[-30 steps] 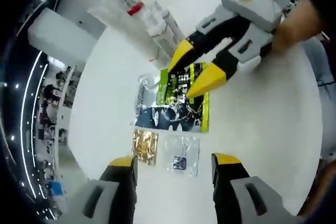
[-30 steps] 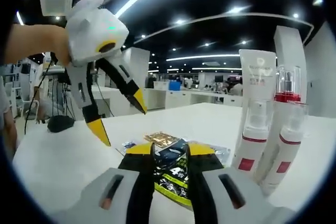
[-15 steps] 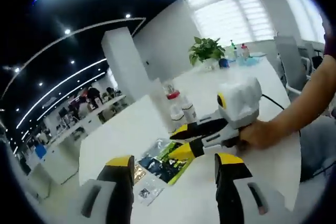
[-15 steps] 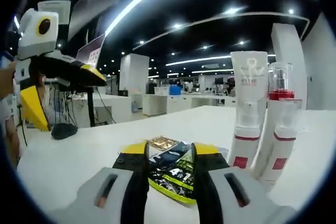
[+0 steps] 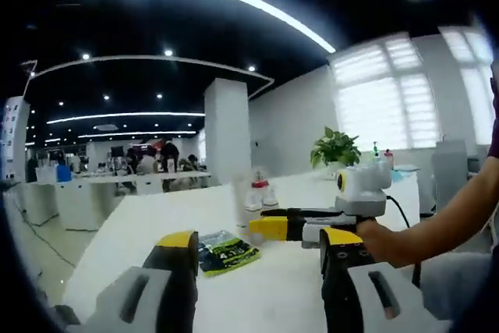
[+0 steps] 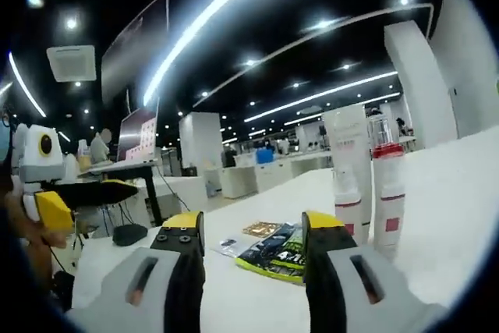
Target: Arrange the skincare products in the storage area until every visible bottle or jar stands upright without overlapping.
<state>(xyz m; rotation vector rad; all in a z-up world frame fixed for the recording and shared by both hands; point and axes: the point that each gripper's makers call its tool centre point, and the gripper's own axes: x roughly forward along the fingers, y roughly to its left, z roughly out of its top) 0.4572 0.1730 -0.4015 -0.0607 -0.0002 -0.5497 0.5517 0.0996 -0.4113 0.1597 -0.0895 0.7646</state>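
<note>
My left hand-held gripper (image 5: 257, 259) hangs low over the white desk (image 5: 257, 302), jaws apart, nothing between them. My right hand-held gripper (image 6: 252, 247) has its jaws spread too, empty. In the right gripper view, the white tube (image 6: 348, 154) and the pump bottles (image 6: 387, 193) with red bands stand upright, bunched close together on the desk. Beside them a green-and-dark sachet (image 6: 277, 255) lies flat, with a gold packet (image 6: 261, 229) just behind it. The left gripper view shows the sachet ahead of my jaws.
</note>
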